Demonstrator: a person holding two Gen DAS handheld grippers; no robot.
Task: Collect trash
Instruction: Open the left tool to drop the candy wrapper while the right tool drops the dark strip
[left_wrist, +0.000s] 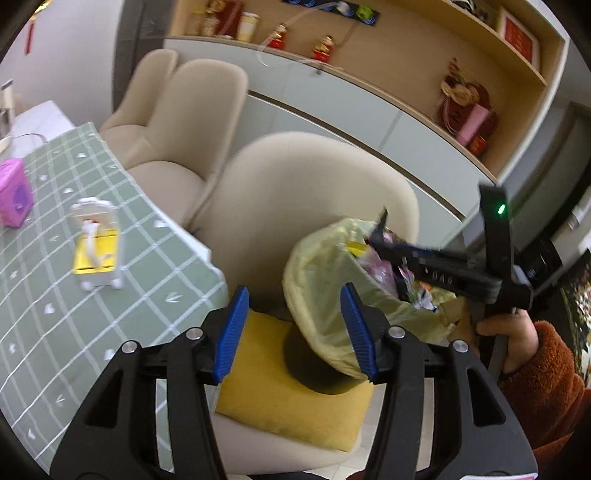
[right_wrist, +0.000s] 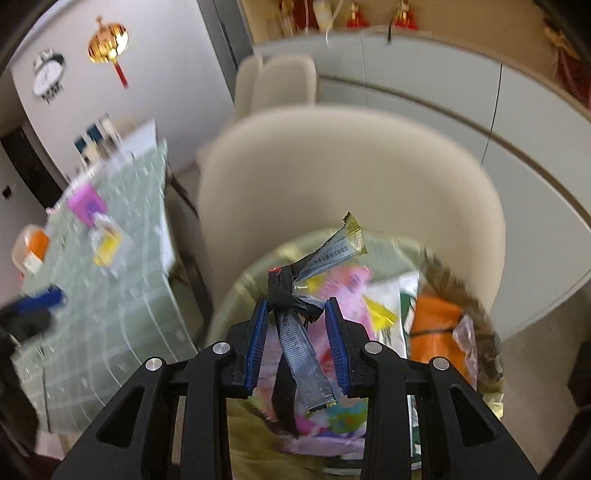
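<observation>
A trash bin with a pale yellow-green liner (left_wrist: 325, 280) stands on the yellow cushion of a beige chair and holds several wrappers (right_wrist: 354, 295). My right gripper (right_wrist: 297, 314) is over the bin mouth with its jaws partly open around a knotted bundle of grey and black sachet wrappers (right_wrist: 295, 299); whether the pads still press it I cannot tell. In the left wrist view the right gripper (left_wrist: 380, 229) reaches into the bin from the right. My left gripper (left_wrist: 295, 328) is open and empty, its right finger beside the liner.
A green checked table (left_wrist: 55, 295) lies left, with a white and yellow box (left_wrist: 96, 247) and a pink box (left_wrist: 13, 195). Beige chairs (left_wrist: 177, 125) stand behind it. A white cabinet with shelves and red ornaments (left_wrist: 321, 48) runs along the back.
</observation>
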